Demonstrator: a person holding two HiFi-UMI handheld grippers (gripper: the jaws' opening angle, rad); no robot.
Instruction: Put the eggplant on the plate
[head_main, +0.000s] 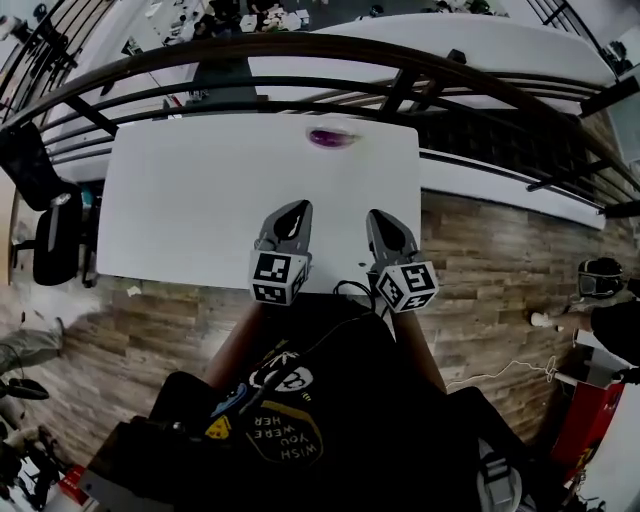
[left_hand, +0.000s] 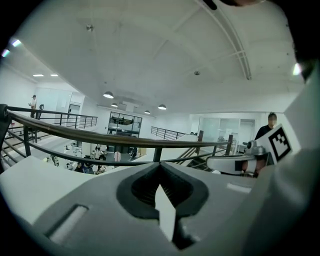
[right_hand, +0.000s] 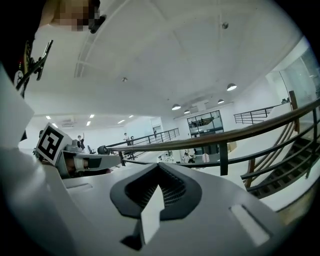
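Observation:
A purple eggplant (head_main: 332, 138) lies near the far edge of the white table (head_main: 200, 200). It seems to rest on a pale plate (head_main: 312, 130) that hardly stands out from the tabletop. Both grippers hang side by side over the table's near edge, well short of the eggplant. My left gripper (head_main: 297, 208) is shut with nothing in it; its jaws meet tip to tip (left_hand: 160, 164). My right gripper (head_main: 380, 218) is shut and empty too (right_hand: 159, 165). Both gripper views point nearly level over the railing, so neither shows the eggplant or the plate. Each shows the other gripper beside it.
A dark curved railing (head_main: 400, 85) runs just behind the table's far edge, with an open lower floor beyond it. A black chair (head_main: 55, 240) stands at the table's left end. Wooden floor (head_main: 490, 260) lies to the right and in front.

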